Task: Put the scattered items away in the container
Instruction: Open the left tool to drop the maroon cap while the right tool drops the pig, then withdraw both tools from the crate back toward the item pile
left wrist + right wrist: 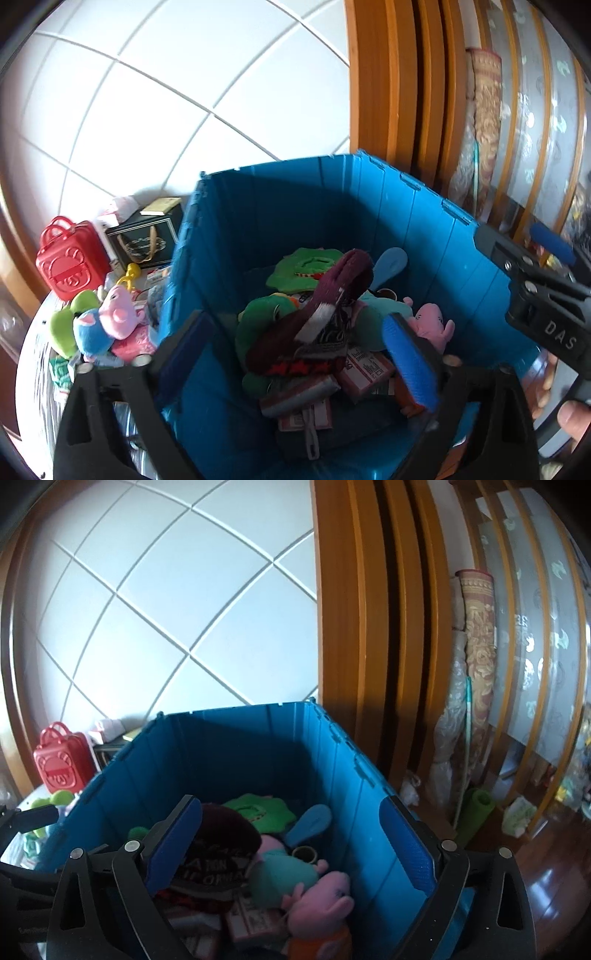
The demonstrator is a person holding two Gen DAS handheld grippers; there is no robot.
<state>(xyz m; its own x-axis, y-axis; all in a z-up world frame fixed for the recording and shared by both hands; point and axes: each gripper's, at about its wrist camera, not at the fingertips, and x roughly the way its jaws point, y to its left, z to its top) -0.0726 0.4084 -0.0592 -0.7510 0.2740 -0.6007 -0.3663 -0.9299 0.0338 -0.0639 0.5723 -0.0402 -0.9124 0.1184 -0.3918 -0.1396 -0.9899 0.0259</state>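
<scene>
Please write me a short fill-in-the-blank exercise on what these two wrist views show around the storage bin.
1. The big plastic crate holding the toys is ____ in colour.
2. The red plastic toy suitcase stands ____ the crate.
3. The jaws of the left gripper and the right gripper are both ____.
4. The dark maroon knitted hat lies ____ the crate.

Missing words: blue; outside; open; inside
</scene>
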